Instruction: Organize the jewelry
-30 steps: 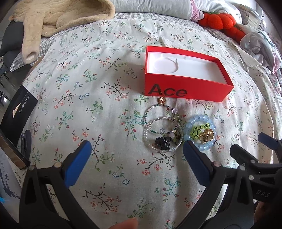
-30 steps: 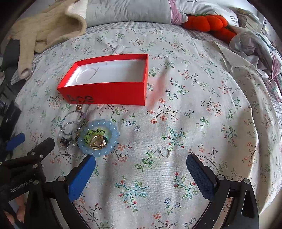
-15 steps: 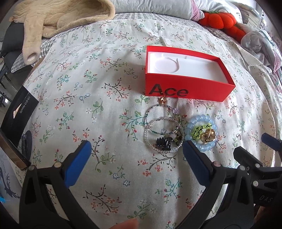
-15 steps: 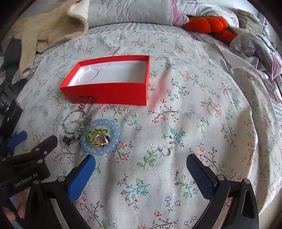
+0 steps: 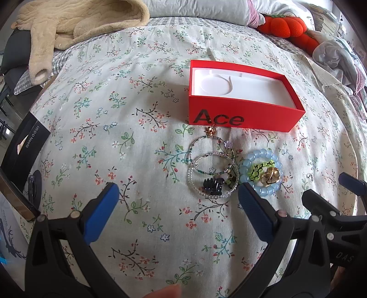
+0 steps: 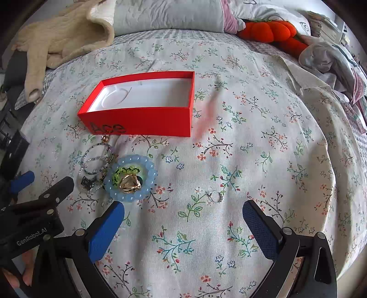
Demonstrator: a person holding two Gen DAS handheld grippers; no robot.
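Observation:
A red open box (image 5: 238, 117) marked "Ace", white and empty inside, sits on the floral bedspread; it also shows in the right wrist view (image 6: 142, 121). Before it lie thin beaded bracelets (image 5: 212, 158) (image 6: 97, 160), a black clip (image 5: 213, 185), a blue bead bracelet (image 5: 261, 192) (image 6: 130, 197) with a green ring and gold piece (image 5: 270, 177) (image 6: 129, 183) inside. A small silver ring (image 6: 215, 197) lies apart, right of the pile. My left gripper (image 5: 177, 202) is open and empty, just short of the pile. My right gripper (image 6: 183, 225) is open and empty, close before the silver ring.
A beige fleece garment (image 5: 75, 20) lies at the back left. An orange plush pumpkin (image 6: 270, 28) and crumpled clothes (image 6: 332, 59) lie at the back right. A black phone box (image 5: 27, 142) sits at the bed's left edge.
Both grippers have drawn back slightly and tilted, so the box and jewelry sit a little lower in the views. Both stay open and empty. Nothing on the bed has moved.

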